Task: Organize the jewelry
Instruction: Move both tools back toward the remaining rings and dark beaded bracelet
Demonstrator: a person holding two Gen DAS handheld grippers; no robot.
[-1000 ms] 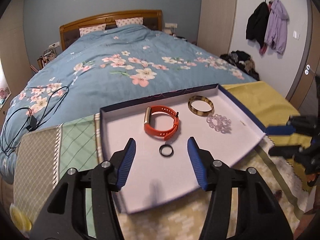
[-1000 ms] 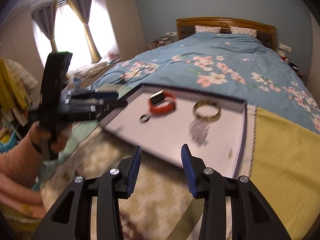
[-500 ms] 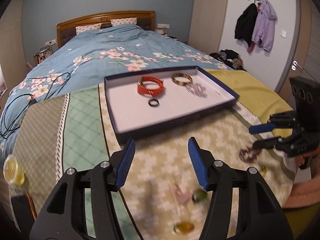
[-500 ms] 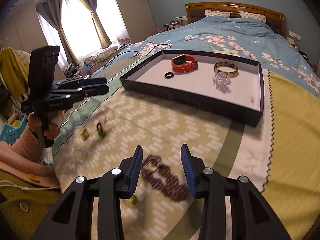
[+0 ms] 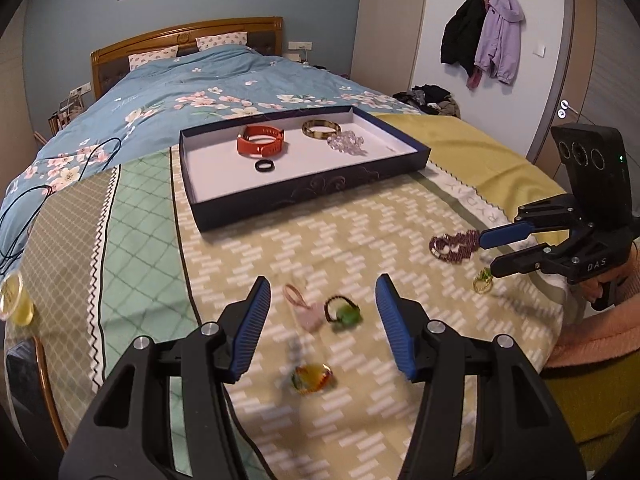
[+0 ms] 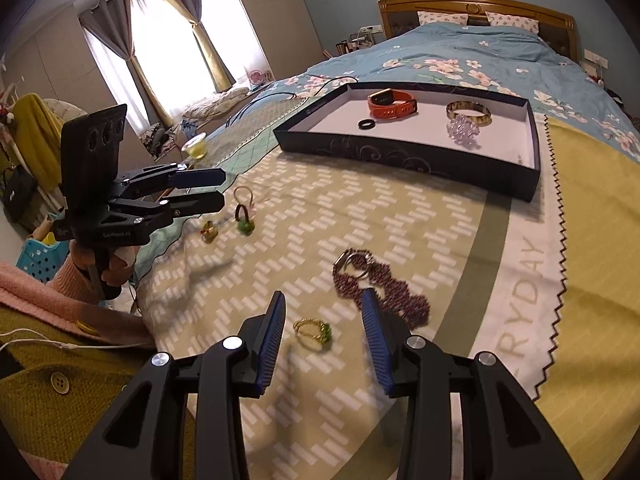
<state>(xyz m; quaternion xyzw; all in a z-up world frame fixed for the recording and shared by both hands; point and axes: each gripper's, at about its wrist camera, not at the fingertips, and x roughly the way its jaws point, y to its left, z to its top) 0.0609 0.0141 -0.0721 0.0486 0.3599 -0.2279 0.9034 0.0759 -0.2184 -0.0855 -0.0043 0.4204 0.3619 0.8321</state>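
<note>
both grippers pulled back from tray (image 5: 312, 204) to loose jewelry on blanket. left gripper (image 5: 320, 312) wide over pink charm (image 5: 306, 312) and green ring (image 5: 344, 314); right gripper (image 6: 324, 332) wide around gold ring (image 6: 314, 330), beside beaded bracelet (image 6: 384, 292). next pickup likely.

Home bedroom: floral-quilted bed (image 5: 208, 92), curtained window (image 6: 160, 48), hung coats (image 5: 484, 36).

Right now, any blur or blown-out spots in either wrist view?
Left wrist view: the amber ring near the fingers is motion-smeared; the tray is sharp. Right wrist view: the window is blown out white, the purple bead bracelet slightly soft; both views bend strongly at the edges.
</note>
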